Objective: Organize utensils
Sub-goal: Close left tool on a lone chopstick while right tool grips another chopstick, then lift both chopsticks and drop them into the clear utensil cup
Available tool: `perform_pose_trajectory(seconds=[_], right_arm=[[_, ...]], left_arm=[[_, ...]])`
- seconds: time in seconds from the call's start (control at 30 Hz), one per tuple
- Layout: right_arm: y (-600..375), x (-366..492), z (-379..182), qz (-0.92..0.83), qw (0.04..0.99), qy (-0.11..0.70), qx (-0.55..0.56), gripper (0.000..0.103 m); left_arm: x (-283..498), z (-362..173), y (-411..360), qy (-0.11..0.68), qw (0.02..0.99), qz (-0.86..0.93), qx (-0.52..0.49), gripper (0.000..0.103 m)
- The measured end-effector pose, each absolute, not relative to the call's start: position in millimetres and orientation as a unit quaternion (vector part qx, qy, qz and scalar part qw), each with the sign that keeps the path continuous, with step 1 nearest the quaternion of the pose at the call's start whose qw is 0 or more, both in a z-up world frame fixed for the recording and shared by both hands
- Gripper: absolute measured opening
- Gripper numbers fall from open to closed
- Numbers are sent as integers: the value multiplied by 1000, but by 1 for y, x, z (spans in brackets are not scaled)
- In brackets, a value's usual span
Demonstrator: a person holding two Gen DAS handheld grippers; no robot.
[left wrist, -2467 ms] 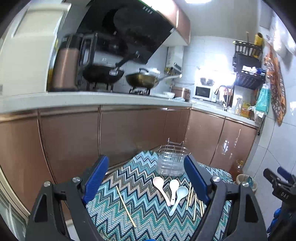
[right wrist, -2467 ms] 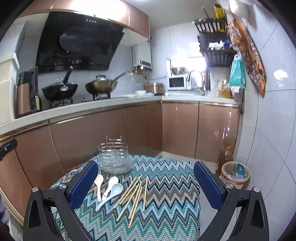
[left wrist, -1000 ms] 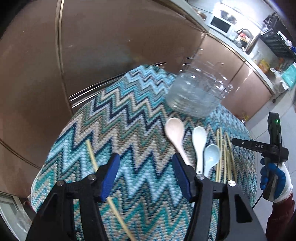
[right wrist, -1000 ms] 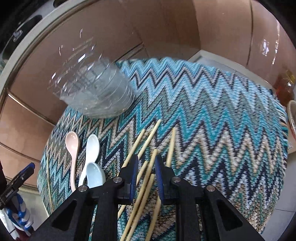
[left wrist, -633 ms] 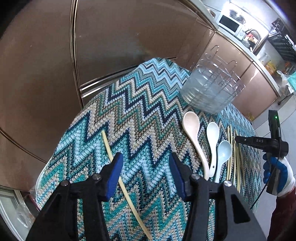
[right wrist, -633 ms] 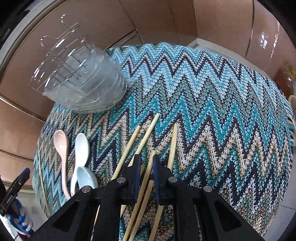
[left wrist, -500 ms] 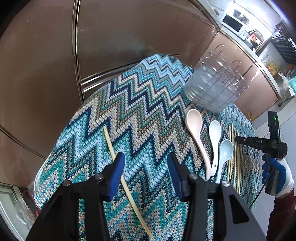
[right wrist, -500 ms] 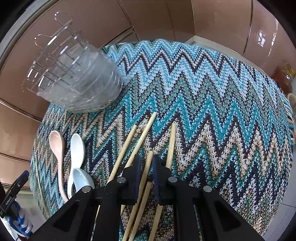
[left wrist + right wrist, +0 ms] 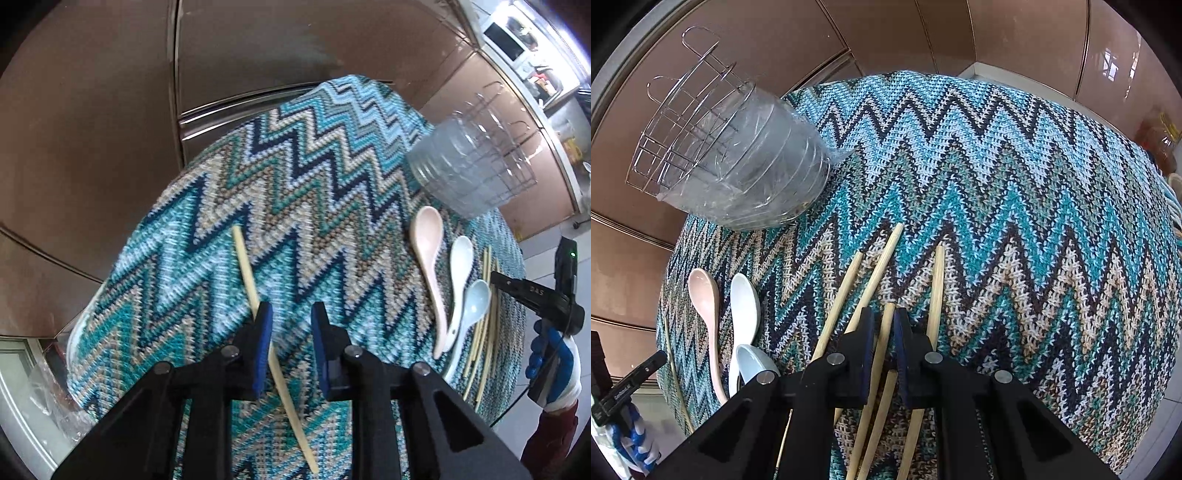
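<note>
Your zigzag cloth carries the wire utensil rack at its far edge, three spoons beside it. Your left gripper is closing its jaws around the lone chopstick, pads not yet pressing. Your right gripper is clamped on one chopstick from the chopstick bundle.

I see a zigzag cloth in teal, navy, beige & white. Spoons: one pink, one white, one pale blue. Chopsticks pale tan. Cabinets glossy brown. Gripper pads blue.
</note>
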State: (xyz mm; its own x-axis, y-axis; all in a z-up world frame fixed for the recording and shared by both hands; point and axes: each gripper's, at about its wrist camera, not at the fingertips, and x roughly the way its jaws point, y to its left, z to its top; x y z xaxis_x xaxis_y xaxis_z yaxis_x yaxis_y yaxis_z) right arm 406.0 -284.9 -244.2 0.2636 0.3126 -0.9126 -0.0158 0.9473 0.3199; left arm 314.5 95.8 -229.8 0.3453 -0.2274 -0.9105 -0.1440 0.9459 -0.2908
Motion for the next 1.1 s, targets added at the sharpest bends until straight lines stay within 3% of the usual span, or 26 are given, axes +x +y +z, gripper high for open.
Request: perform_pose_trajectory(seconds=[0.43,0.53,0.77,1.1], right_arm=[[-287,429,-251,110,778,606,122,9],[-289,427,-251,110,779,605,122,9],[-290,421,-248,109,786,596,124,8],[-300,366,-192,142,820,537,139,7]], left_arm=[[335,-248,102,605,783,2,-143,19],[339,-250,101,610,781,12,-135,11],[337,-251,103,608,782,25,-139,5],[312,-231,107,562,814,22,-146,5]])
